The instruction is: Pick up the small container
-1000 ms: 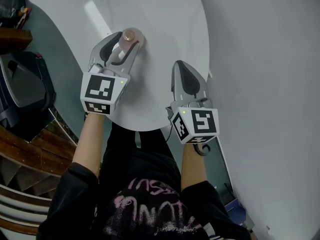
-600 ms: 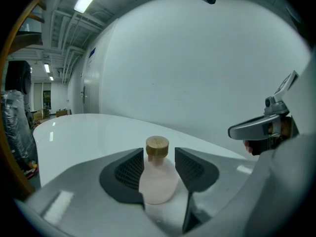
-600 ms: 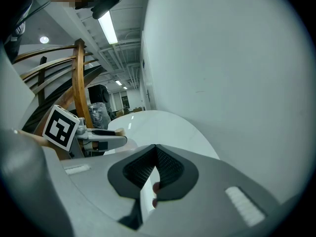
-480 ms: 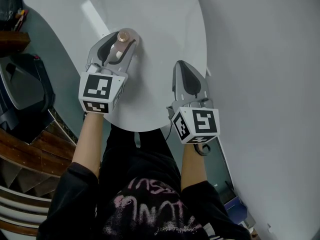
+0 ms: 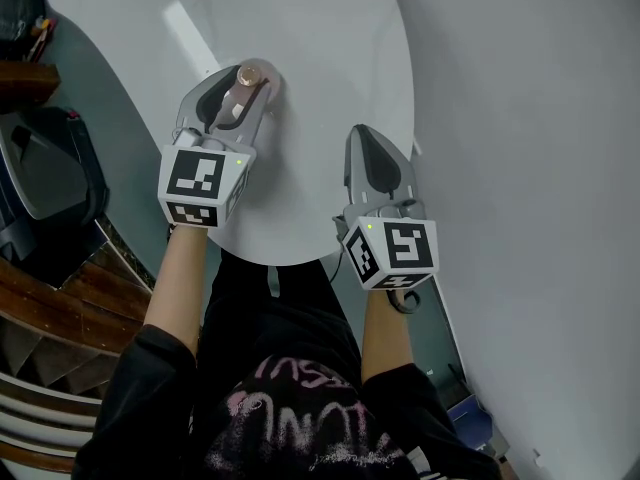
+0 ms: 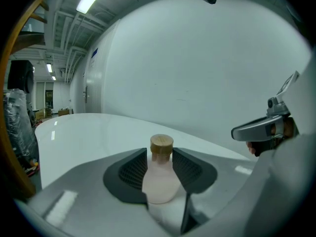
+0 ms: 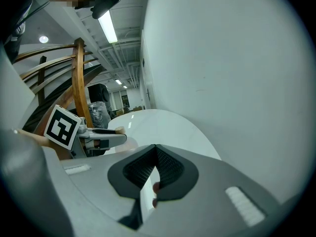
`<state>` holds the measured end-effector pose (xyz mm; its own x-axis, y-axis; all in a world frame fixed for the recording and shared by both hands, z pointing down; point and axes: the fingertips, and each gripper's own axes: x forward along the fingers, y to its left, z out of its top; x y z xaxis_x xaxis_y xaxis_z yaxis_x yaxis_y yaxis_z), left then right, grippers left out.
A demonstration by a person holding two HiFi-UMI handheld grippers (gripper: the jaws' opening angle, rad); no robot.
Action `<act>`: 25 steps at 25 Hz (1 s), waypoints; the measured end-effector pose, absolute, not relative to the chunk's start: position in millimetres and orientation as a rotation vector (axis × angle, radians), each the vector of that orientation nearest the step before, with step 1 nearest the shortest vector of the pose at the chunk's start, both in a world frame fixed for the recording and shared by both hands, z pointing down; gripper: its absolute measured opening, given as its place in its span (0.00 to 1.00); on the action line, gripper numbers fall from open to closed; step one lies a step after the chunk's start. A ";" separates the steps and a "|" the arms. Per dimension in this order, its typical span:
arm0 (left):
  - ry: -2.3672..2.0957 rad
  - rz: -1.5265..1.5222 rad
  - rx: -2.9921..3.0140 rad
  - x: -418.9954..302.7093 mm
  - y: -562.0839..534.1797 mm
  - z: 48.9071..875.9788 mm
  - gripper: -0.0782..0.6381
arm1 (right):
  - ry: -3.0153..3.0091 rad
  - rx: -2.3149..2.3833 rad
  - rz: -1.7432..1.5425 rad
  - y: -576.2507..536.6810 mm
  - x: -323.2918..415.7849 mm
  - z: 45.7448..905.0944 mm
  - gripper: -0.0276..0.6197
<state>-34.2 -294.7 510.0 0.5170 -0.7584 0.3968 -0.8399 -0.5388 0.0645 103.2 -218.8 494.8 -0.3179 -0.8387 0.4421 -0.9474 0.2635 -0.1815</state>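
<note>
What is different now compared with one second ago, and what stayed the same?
The left gripper closed its jaws on the small container, which earlier stood loose between them. The right gripper kept its place with its jaws together; the white table did not change.

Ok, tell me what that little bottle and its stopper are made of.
Bottle: frosted glass or plastic, can't tell which; its pale pink body is matte and cloudy. Stopper: probably wood, perhaps cork; tan, with faint grain on top.
</note>
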 end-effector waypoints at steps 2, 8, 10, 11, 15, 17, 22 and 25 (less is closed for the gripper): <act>-1.346 0.477 2.527 -33.9 -294.2 511.1 0.33 | -2.279 1.651 0.609 -218.0 102.1 494.8 0.08; -1.352 0.506 2.566 -29.1 -293.0 513.1 0.31 | -2.283 1.641 0.614 -217.0 101.1 500.0 0.08; -1.351 0.509 2.574 -28.7 -292.7 513.0 0.30 | -2.280 1.640 0.615 -217.0 101.3 500.8 0.08; -1.350 0.507 2.575 -29.1 -292.8 512.4 0.30 | -2.277 1.640 0.615 -217.0 101.2 500.5 0.08; -1.350 0.495 2.576 -31.6 -293.2 505.4 0.30 | -2.273 1.636 0.608 -217.2 98.1 493.5 0.08; -1.351 0.489 2.577 -32.1 -294.1 502.2 0.30 | -2.272 1.636 0.605 -218.3 97.4 489.7 0.08; -1.354 0.486 2.579 -32.3 -294.3 506.9 0.29 | -2.272 1.638 0.611 -219.4 98.1 495.4 0.08; -1.357 0.480 2.581 -31.8 -293.7 508.2 0.29 | -2.267 1.639 0.615 -217.7 99.6 498.7 0.08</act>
<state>-31.8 -293.7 508.2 0.5298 -0.7650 0.3661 -0.8251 -0.5647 0.0141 99.6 -217.7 498.7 -0.3192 -0.8300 0.4574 -0.9474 0.2670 -0.1766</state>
